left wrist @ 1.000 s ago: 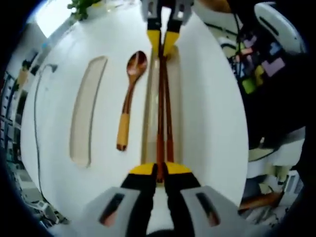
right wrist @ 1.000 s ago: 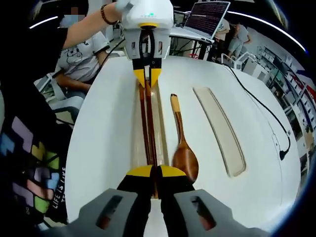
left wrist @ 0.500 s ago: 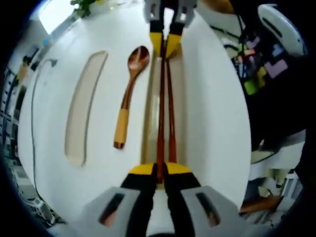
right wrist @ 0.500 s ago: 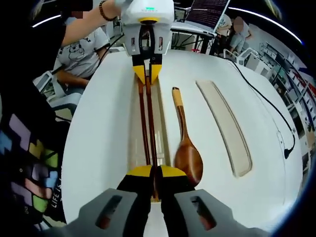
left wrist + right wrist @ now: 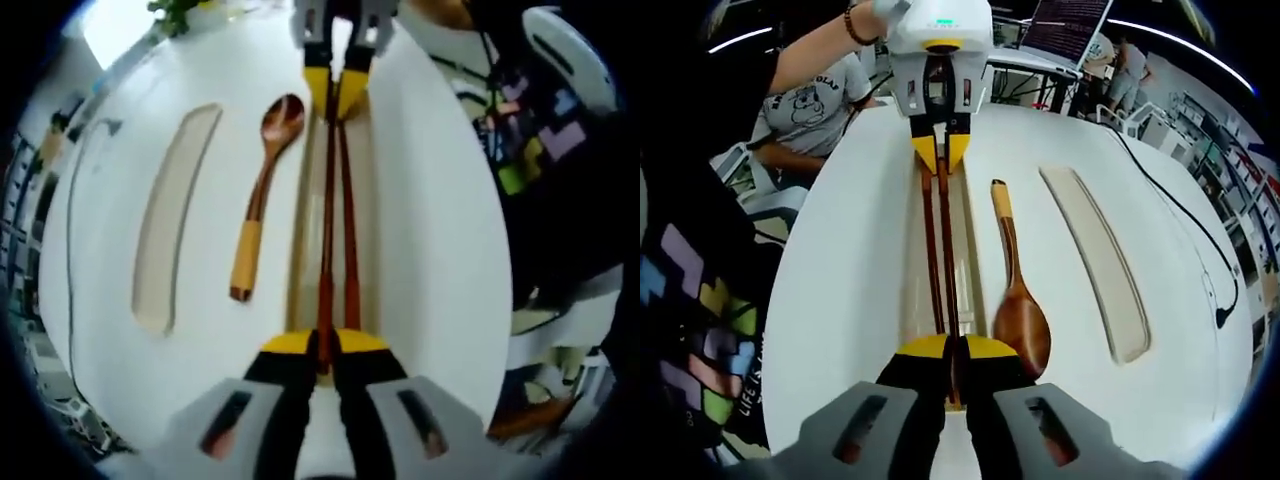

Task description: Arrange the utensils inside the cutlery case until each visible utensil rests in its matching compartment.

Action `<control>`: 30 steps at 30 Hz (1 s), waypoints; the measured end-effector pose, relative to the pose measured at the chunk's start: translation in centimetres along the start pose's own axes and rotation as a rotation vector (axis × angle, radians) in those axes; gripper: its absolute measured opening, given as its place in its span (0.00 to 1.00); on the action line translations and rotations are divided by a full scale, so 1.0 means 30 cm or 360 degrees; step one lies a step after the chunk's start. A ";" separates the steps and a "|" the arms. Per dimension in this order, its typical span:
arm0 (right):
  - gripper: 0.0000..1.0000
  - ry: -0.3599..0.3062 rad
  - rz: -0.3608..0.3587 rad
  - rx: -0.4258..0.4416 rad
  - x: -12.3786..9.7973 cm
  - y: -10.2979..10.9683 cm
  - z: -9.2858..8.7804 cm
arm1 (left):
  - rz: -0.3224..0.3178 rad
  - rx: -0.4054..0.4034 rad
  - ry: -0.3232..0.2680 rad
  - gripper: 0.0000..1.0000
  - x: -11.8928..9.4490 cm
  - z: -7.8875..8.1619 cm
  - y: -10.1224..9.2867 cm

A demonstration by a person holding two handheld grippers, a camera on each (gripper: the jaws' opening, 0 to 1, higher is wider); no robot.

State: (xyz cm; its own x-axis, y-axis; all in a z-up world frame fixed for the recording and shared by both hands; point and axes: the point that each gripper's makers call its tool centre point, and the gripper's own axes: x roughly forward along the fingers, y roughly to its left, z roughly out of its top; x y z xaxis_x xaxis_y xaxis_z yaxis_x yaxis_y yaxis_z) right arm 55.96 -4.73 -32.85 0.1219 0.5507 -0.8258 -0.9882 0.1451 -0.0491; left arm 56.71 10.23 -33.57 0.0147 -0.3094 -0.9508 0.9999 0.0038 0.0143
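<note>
Chopsticks (image 5: pixel 333 215), two dark reddish-brown sticks side by side, run the length of a long narrow tray (image 5: pixel 365 220) that sits on the white table (image 5: pixel 440 220). In the left gripper view, the left gripper (image 5: pixel 322 352) has its yellow-tipped jaws drawn in narrow on the near ends of the sticks, and the right gripper (image 5: pixel 335 92) pinches the far ends from the opposite side. The right gripper view gives the same thing from the other end: the right gripper (image 5: pixel 952 355) is closed on the chopsticks (image 5: pixel 943 250) at the bottom, and the left gripper (image 5: pixel 938 152), held by a hand with a beaded bracelet, grips the far ends. The tray (image 5: pixel 968 250) shows as a pale, see-through trough under the sticks; whether the sticks touch its floor or sit just above it I cannot tell.

A wooden spoon (image 5: pixel 260 190) lies on the bare table just beside the tray, parallel to it, its dark bowl toward the right gripper and its light yellow handle end toward the left gripper. In the right gripper view the spoon (image 5: pixel 1012 275) lies with its bowl close to that gripper's jaws.

A long beige lid (image 5: pixel 170 215) rests further out, well apart from the tray, beyond the spoon; it appears again in the right gripper view (image 5: pixel 1098 260). A black cable (image 5: pixel 1185 215) trails across the table past the lid. A seated person in a grey printed shirt (image 5: pixel 815 105) is beside the table, and a laptop (image 5: pixel 1065 30) stands on a stand behind it.
</note>
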 end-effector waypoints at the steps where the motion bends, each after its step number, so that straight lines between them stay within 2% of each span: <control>1: 0.07 -0.0002 0.0000 0.0001 -0.003 0.005 -0.002 | -0.0001 -0.0018 -0.0012 0.07 0.000 0.002 -0.001; 4: 0.08 -0.0041 -0.0014 0.0009 -0.014 0.014 -0.006 | 0.0002 -0.0024 -0.0044 0.08 -0.001 0.004 -0.002; 10: 0.10 -0.0189 -0.0060 0.0129 -0.059 0.001 -0.006 | 0.0095 -0.0045 -0.0126 0.12 -0.025 0.008 0.000; 14: 0.10 -0.0341 -0.0054 0.0295 -0.107 -0.024 0.019 | 0.0132 -0.0119 -0.0216 0.14 -0.051 0.003 0.006; 18: 0.10 -0.0414 -0.0117 0.0351 -0.148 -0.067 0.017 | 0.0178 -0.0171 -0.0356 0.15 -0.083 0.017 0.008; 24: 0.11 -0.0463 -0.0178 0.0416 -0.167 -0.101 0.006 | 0.0236 -0.0181 -0.0429 0.15 -0.106 0.034 0.022; 26: 0.11 -0.0471 -0.0207 0.0445 -0.170 -0.119 -0.002 | 0.0275 -0.0199 -0.0455 0.15 -0.115 0.046 0.045; 28: 0.11 -0.0477 -0.0228 0.0463 -0.171 -0.132 -0.009 | 0.0337 -0.0258 -0.0530 0.15 -0.129 0.072 0.082; 30: 0.11 -0.0484 -0.0249 0.0508 -0.166 -0.151 -0.019 | 0.0349 -0.0297 -0.0570 0.15 -0.140 0.088 0.101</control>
State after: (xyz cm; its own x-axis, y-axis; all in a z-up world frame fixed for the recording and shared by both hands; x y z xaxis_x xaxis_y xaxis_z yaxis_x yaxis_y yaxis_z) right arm 59.79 -8.59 -28.84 0.3358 0.7110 -0.6178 -0.8836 0.4649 0.0548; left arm 59.69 9.04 -28.72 0.2574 -0.5912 -0.7643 0.9568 0.2668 0.1159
